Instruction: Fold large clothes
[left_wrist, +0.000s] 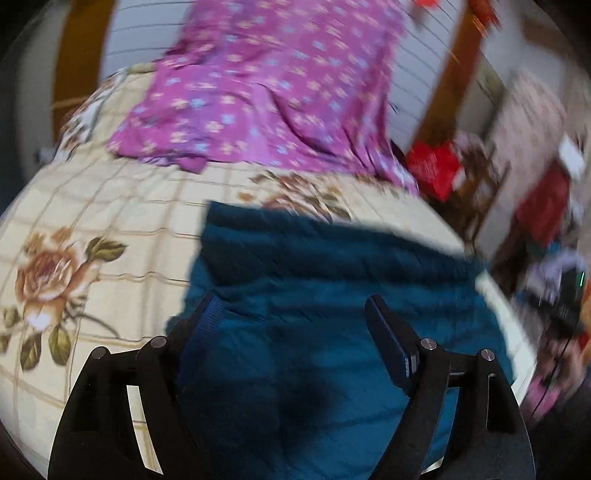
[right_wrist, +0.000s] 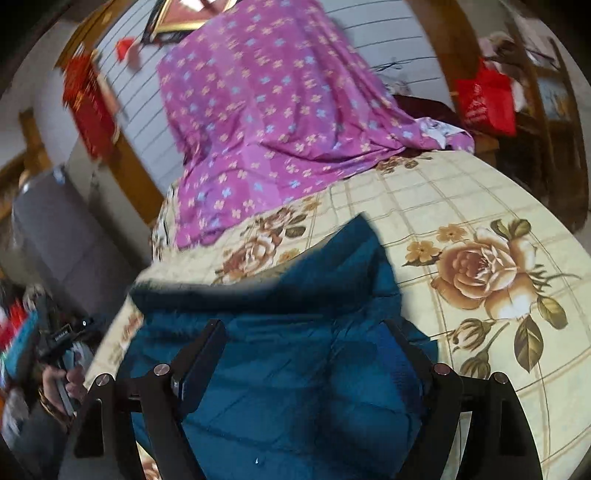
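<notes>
A large teal quilted garment (left_wrist: 325, 302) lies bunched on a cream bedspread with rose prints (left_wrist: 81, 229). My left gripper (left_wrist: 291, 306) hovers over it with its jaws wide apart and nothing between them. The same garment fills the lower middle of the right wrist view (right_wrist: 295, 369). My right gripper (right_wrist: 306, 332) is also open above it, fingers spread to either side of the cloth, holding nothing. Both views are motion-blurred.
A purple flowered sheet (left_wrist: 266, 85) is draped at the far end of the bed, also seen in the right wrist view (right_wrist: 266, 110). A red bag (right_wrist: 484, 103) and wooden furniture stand beyond the bed. The bed's edge (left_wrist: 495, 295) drops off beside cluttered floor items.
</notes>
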